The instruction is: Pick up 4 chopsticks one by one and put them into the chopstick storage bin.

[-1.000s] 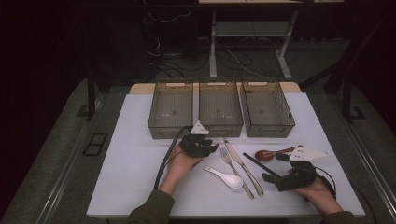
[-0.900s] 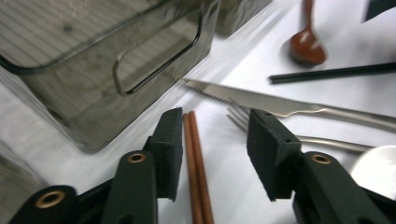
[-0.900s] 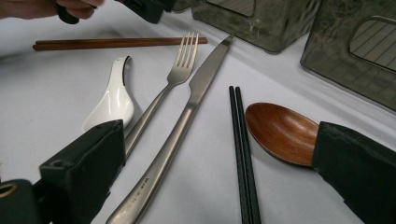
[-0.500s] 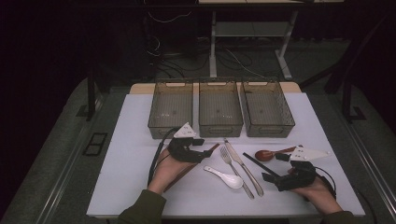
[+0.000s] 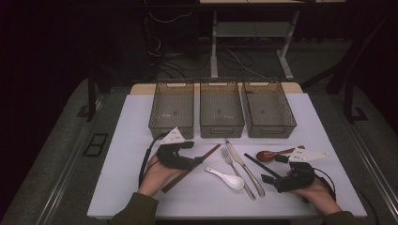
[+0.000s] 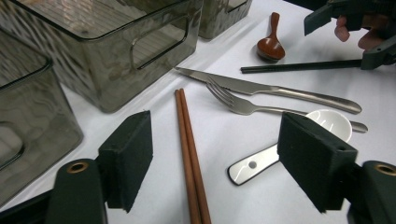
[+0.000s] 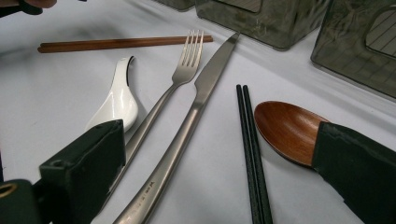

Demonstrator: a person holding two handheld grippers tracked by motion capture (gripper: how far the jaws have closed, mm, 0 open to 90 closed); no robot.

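The brown chopsticks (image 6: 189, 154) look like smooth, matt wood, and the spoon (image 7: 287, 130) is polished reddish wood with a soft sheen. Knife (image 7: 187, 126) and fork (image 7: 173, 91) are brushed, shiny metal; the white spoon (image 7: 116, 100) is glossy, like glazed ceramic. Black chopsticks (image 7: 252, 154) look matt, bins (image 6: 112, 42) are smoky clear plastic, and the surface (image 7: 56, 93) is matt white.

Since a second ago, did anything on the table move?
The left gripper slid back toward the person and now sits open over the brown chopsticks. Nothing was grabbed. The right gripper, fork, knife and white spoon stayed put.
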